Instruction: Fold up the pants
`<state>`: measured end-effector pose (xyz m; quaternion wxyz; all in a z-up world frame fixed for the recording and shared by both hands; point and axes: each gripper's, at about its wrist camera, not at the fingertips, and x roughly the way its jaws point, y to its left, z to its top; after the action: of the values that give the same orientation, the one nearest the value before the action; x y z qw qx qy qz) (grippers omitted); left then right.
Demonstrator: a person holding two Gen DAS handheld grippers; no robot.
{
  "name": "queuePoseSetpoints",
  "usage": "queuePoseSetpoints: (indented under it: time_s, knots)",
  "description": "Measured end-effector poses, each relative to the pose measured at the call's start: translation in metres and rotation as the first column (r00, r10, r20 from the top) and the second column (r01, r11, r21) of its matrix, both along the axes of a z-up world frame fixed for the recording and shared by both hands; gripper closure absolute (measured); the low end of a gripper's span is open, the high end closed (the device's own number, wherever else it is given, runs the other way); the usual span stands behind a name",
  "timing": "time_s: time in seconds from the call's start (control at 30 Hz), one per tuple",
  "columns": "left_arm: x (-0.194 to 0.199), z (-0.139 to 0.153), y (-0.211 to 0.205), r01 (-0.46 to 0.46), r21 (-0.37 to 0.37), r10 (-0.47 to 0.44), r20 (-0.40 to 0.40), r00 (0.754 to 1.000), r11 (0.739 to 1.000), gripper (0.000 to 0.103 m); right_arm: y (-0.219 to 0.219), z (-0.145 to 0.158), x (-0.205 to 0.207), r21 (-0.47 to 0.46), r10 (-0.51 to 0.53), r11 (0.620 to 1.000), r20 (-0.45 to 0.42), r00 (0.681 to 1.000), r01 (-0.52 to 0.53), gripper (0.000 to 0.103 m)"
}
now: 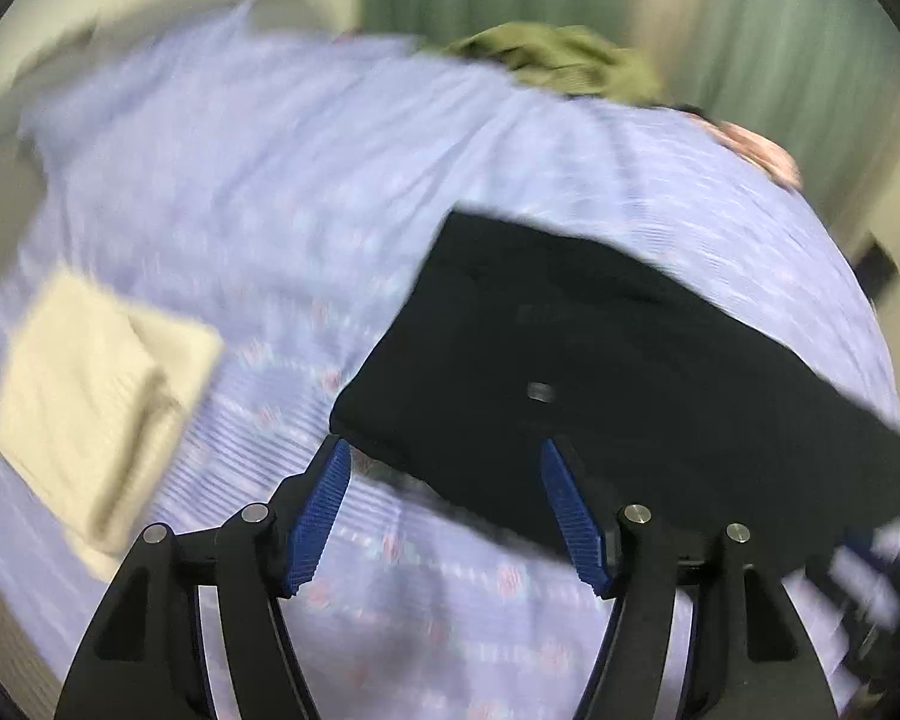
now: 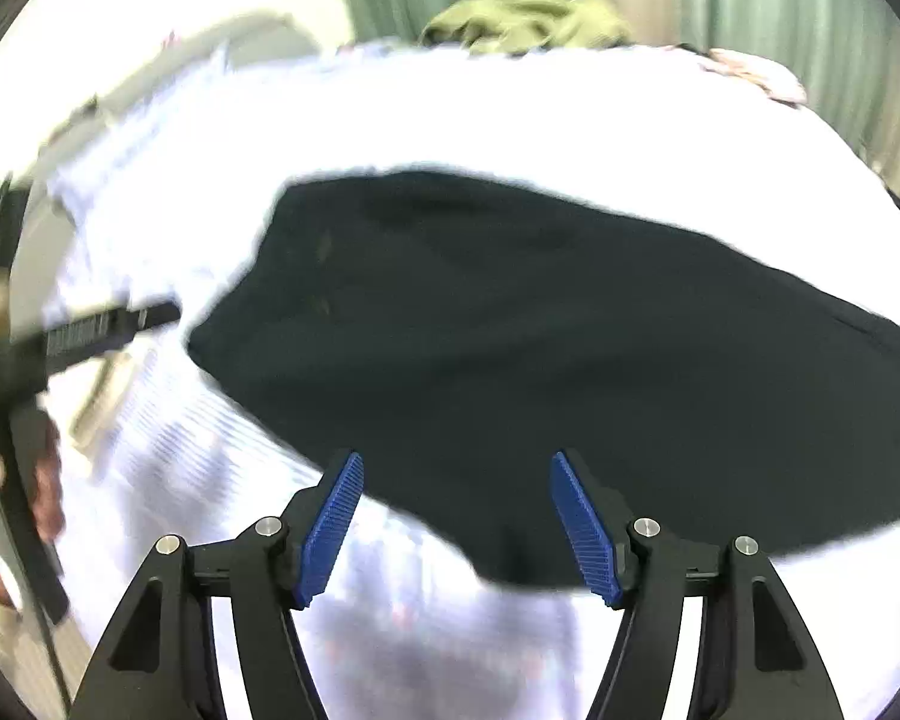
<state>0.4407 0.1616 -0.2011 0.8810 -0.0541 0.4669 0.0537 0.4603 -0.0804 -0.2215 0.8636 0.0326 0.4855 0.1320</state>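
Black pants [image 1: 600,372] lie folded flat on a lilac patterned bedspread [image 1: 240,180], with a small round button showing near their near edge. In the left wrist view my left gripper [image 1: 444,450] hovers above the pants' near left corner, its blue pads spread apart with nothing between them. The right wrist view shows the same black pants [image 2: 540,348] filling the middle. My right gripper [image 2: 456,462] hangs over their near edge, open, with nothing held. Both views are blurred by motion.
A folded cream garment [image 1: 96,396] lies on the bedspread to the left. An olive green garment [image 1: 564,60] and a pink cloth [image 1: 762,150] sit at the far edge, in front of green curtains. The other gripper and a hand [image 2: 24,420] show at the left of the right wrist view.
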Motion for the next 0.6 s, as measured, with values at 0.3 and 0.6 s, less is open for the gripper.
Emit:
queuePoseSetpoints:
  time_s: [0.3, 0.6]
  knots:
    - [-0.067, 0.125, -0.107, 0.305, 0.109, -0.318, 0.138, 0.938, 0.946, 0.021, -0.077, 0.126, -0.097, 0.088, -0.197, 0.979, 0.146, 0.969, 0.186, 0.023]
    - [-0.072, 0.161, -0.237, 0.531, 0.064, -0.532, 0.194, 0.824, 0.845, 0.021, -0.173, 0.182, -0.153, 0.072, -0.37, 0.929, 0.236, 0.898, 0.364, 0.023]
